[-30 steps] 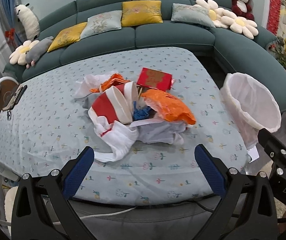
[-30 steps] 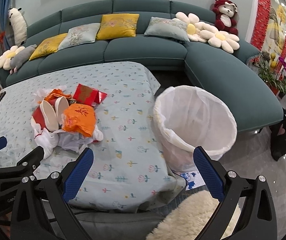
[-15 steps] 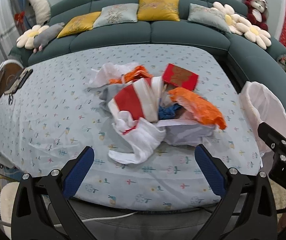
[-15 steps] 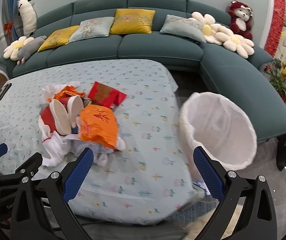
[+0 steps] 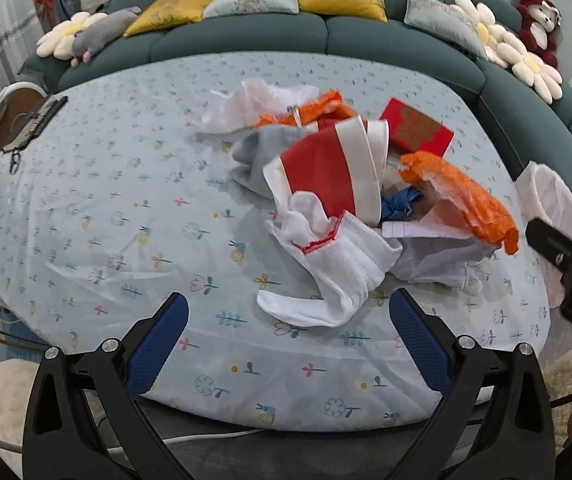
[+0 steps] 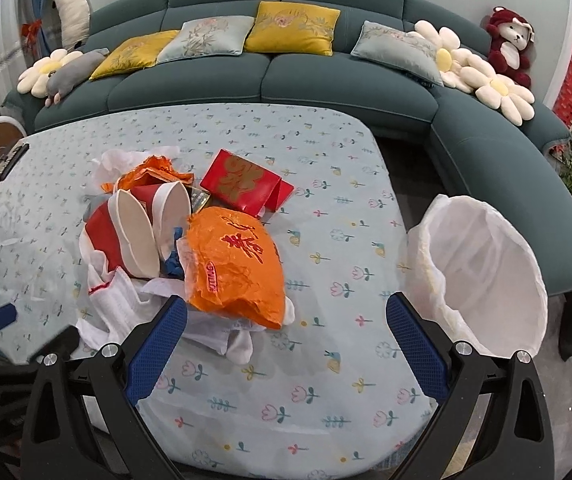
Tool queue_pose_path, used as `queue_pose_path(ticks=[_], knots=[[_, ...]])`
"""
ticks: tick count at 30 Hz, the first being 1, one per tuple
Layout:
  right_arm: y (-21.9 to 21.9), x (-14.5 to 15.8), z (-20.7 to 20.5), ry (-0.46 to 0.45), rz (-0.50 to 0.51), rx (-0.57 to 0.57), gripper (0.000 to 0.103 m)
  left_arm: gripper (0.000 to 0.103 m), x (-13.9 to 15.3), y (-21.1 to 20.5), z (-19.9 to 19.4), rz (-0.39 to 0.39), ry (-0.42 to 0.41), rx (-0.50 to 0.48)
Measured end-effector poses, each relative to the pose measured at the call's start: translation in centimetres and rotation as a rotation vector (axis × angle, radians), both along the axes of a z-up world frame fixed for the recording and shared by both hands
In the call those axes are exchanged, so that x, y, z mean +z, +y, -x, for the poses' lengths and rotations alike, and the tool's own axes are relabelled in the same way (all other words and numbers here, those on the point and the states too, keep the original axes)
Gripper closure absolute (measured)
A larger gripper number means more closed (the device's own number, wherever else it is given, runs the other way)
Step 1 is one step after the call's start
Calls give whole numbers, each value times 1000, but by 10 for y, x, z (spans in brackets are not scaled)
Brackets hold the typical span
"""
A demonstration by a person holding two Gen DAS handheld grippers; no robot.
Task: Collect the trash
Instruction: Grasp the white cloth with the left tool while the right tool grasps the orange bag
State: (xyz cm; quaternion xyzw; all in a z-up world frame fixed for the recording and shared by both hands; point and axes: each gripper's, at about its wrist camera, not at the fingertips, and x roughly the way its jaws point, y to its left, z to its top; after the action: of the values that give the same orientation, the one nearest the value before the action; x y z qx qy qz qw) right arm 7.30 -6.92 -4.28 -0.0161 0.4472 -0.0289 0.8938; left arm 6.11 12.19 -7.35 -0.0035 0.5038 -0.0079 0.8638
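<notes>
I have both tongs spread wide with nothing between their blue pads. My left tongs (image 5: 288,338) hang over the near edge of the bench (image 5: 85,208), pointing at the trash pile (image 5: 350,200) in the middle of the floral cloth. Nearest them lies a white glove (image 5: 338,276) with a red-stitched cuff. Behind it stand two red-and-white paper cups (image 5: 334,168), squashed together and tipped on their sides. An orange plastic bag (image 5: 462,200) sits to the right of the cups, over some white paper, and a red box (image 5: 416,130) lies beyond it.

My right tongs (image 6: 286,344) hover above the bench's near right part; the left finger's pad overlaps the edge of the pile in this view. The white-lined bin (image 6: 482,276) stands just beside the bench's right edge, its mouth tilted toward me. A teal sofa (image 6: 326,80) with cushions curves behind the bench.
</notes>
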Motion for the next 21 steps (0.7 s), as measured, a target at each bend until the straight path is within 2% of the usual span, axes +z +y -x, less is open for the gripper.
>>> queue_pose_path(ticks=[5, 7, 10, 13, 15, 18, 19, 20, 21], knots=[[1, -5, -18, 11, -42, -6, 7, 8, -17, -9, -17, 8, 34, -26], [1, -8, -25, 18, -58, -14, 7, 15, -26, -13, -24, 16, 50, -32], [2, -14, -38, 27, -65, -20, 8, 33, -38, -15, -34, 41, 87, -45], [5, -19, -46, 37, -67, -16, 13, 50, -44, -16, -39, 76, 104, -52], [10, -24, -52, 54, -71, -1, 15, 68, -45, -17, -40, 93, 105, -70], [18, -34, -59, 83, -71, 31, 26, 82, -44, -20, -40, 97, 104, -89], [20, -38, -60, 96, -73, 43, 36, 85, -43, -20, -40, 99, 101, -93], [22, -42, -62, 118, -78, 55, 52, 88, -42, -19, -39, 102, 98, -95], [23, -44, -63, 134, -87, 61, 61, 91, -38, -18, -38, 111, 94, -98]])
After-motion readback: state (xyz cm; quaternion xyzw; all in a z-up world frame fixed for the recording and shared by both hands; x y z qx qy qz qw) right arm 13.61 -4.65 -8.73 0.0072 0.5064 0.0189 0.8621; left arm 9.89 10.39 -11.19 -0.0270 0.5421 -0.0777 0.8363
